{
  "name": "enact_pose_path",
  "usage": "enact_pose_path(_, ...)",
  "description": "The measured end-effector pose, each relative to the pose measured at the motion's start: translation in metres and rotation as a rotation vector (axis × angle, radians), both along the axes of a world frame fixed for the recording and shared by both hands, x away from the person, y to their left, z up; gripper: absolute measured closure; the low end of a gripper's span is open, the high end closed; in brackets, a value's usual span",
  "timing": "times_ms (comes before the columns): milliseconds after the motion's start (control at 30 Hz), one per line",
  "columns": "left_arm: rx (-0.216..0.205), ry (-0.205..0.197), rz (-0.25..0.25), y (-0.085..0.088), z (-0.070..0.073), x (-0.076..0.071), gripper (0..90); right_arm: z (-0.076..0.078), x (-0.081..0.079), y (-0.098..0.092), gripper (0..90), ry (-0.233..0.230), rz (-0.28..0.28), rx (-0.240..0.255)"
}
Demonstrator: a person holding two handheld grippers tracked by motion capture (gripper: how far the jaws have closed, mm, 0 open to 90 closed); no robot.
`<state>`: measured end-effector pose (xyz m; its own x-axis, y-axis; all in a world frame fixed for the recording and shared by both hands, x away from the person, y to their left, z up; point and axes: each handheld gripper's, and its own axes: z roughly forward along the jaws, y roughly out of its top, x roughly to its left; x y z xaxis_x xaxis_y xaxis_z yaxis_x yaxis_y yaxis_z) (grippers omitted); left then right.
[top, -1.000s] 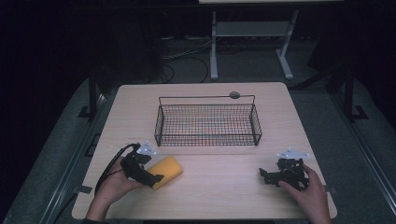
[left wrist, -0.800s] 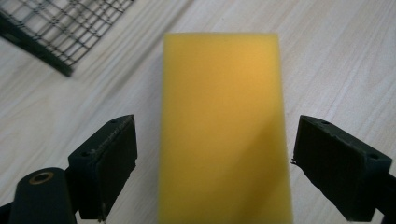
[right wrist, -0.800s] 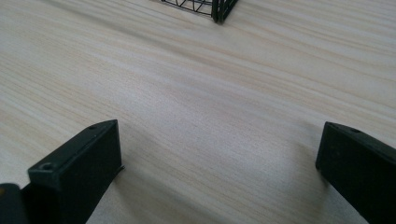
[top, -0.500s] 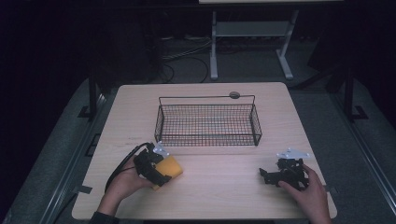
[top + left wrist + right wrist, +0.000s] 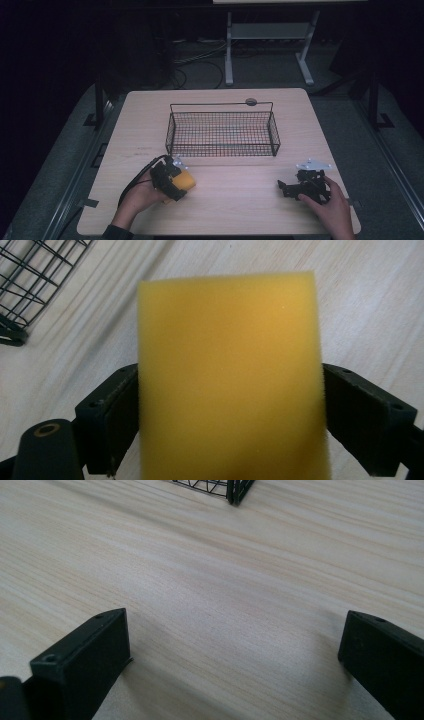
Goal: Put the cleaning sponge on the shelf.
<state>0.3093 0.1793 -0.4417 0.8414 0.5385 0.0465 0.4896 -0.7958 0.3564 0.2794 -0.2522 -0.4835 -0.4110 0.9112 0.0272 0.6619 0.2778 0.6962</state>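
Gripping a yellow sponge between both jaws, the left tool, each black pad pressed flat against one side of the foam in the left gripper view. Seen from above, sponge sitting at the near-left part of the table, just in front of the wire basket's near-left corner and apart from it; whether resting on the wood or raised slightly off it, cannot tell. Corner of that basket showing at the upper left of the left gripper view, beyond the sponge. Left hand wrapped around the tool, black cable looping away from it to the left.

Resting at the near-right part of the table, the right tool, held by the right hand, grey three-cornered plate on its far side. Jaws spread wide in the right gripper view, nothing but bare light wood between them, a basket corner at the top edge. Well apart, the two tools. Standing empty in the middle of the table, the basket, with a small dark round disc on the tabletop at its far side.
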Motion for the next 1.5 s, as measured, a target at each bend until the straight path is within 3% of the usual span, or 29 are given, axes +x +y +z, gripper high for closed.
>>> enact_pose_path(200, 0.006, 0.001, 0.008, 0.0, -0.001, 0.0, 14.1, 0.0, 0.0, 0.0, 0.0, 0.0, 0.0, 0.0)
enact_pose_path(367, -0.004, 0.0, 0.011, 0.002, 0.001, 0.0, 20.7, 0.0, 0.0, 0.0, 0.0, 0.001, 0.0, 0.0)
enact_pose_path(833, -0.026, 0.015, 0.023, 0.005, 0.004, 0.0, 22.0, 0.0, 0.0, 0.0, 0.0, 0.0, 0.001, 0.0)
enact_pose_path(1500, -0.065, 0.028, 0.022, 0.0, 0.025, 0.0, 22.3, 0.0, 0.0, 0.0, 0.0, 0.0, 0.0, 0.0)
